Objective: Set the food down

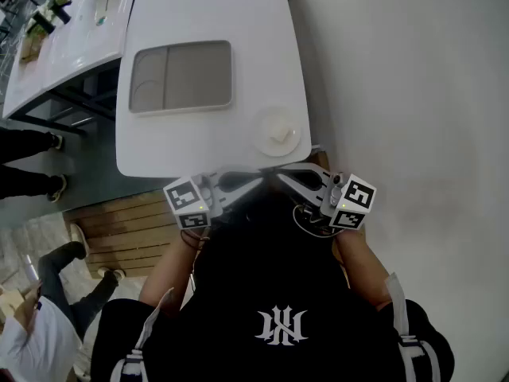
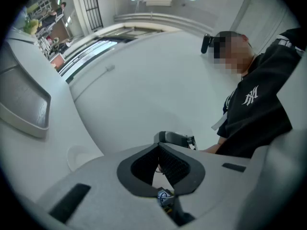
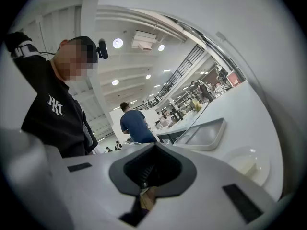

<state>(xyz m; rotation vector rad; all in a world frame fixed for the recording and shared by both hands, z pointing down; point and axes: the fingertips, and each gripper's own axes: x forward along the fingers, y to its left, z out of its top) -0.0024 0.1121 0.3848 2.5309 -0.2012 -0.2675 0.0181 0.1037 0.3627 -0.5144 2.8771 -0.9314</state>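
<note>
Apparently I am looking at the tail end of the job; the pale block of food (image 1: 280,134) is lying on the round white plate (image 1: 259,121), near the front right of the white table (image 1: 207,14), just beside the empty grey tray (image 1: 181,107); I am holding the left gripper (image 1: 250,180) and the right gripper (image 1: 280,173) low against my chest, tips pointing at each other and nearly meeting, well apart from the plate; both sets of jaws are sitting pressed together with nothing between them; I am judging the setting-down as done, since neither gripper is carrying anything; if the food is needing a nudge or a move onto the tray, that is calling for spreading one pair of jaws and reaching forward over the table edge.
</note>
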